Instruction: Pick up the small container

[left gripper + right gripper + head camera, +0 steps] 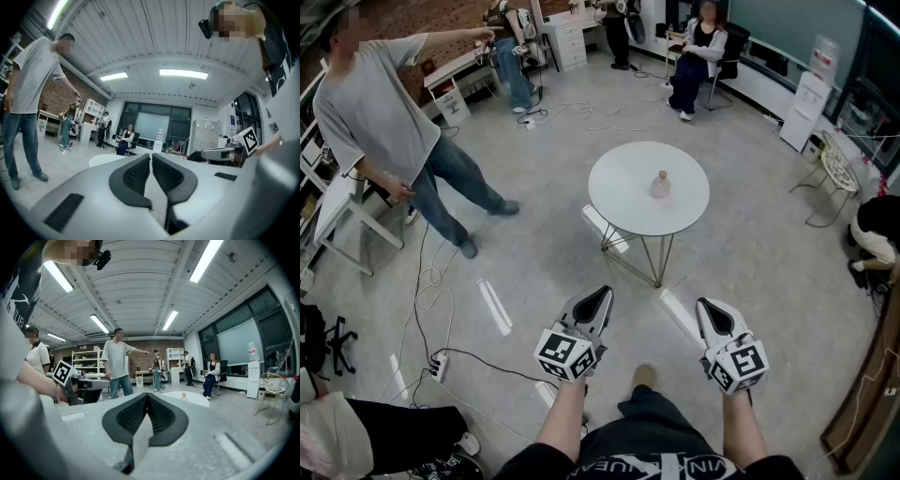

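Note:
A small pale pink container [661,185] stands upright near the middle of a round white table [628,206]. In the right gripper view the container [183,396] shows small on the table [197,400], far beyond the jaws. My left gripper [603,296] is shut with nothing in it, held above the floor well short of the table. To its right, my right gripper [705,305] is also shut and empty. In the left gripper view the jaws [151,156] meet, and the table's edge [101,161] shows behind them.
The table stands on thin metal legs [657,264] on a grey floor. A person in a grey shirt [384,112] stands at the left, and another sits on a chair [698,52] at the back. Cables and a power strip [439,366] lie on the floor at left. A wire chair [832,173] stands at right.

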`<state>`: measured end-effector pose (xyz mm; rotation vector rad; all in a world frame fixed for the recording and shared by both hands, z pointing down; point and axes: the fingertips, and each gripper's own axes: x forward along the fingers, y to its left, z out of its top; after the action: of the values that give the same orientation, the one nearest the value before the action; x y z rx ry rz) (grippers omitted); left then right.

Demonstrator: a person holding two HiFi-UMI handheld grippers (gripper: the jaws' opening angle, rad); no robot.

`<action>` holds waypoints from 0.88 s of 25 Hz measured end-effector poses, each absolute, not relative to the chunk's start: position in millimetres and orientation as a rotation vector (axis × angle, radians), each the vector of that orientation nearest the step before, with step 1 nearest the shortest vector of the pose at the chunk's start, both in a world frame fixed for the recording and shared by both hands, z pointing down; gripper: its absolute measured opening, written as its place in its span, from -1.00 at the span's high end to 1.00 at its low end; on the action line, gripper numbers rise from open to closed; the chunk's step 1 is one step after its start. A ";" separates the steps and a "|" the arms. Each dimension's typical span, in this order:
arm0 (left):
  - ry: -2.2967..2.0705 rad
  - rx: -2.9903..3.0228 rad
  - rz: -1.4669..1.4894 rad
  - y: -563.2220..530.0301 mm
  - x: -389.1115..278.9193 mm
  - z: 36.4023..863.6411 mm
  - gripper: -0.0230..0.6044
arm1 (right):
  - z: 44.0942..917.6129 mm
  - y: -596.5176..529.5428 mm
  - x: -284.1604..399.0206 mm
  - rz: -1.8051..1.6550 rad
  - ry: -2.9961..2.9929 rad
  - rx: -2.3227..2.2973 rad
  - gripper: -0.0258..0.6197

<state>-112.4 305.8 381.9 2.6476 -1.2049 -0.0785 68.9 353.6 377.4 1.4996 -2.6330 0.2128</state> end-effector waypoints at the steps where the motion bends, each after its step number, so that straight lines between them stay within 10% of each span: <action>1: -1.207 2.646 -0.079 300.3 -110.0 381.5 0.85 | 377.7 347.9 71.9 0.220 -2.628 1.503 0.90; 22: -1.259 2.650 -0.100 214.5 -68.6 385.1 0.85 | 385.7 251.7 106.6 0.226 -2.662 1.485 0.90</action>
<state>-68.6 214.5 385.1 2.6503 -1.2593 -0.0997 106.6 251.7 385.7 1.4848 -2.6618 0.2258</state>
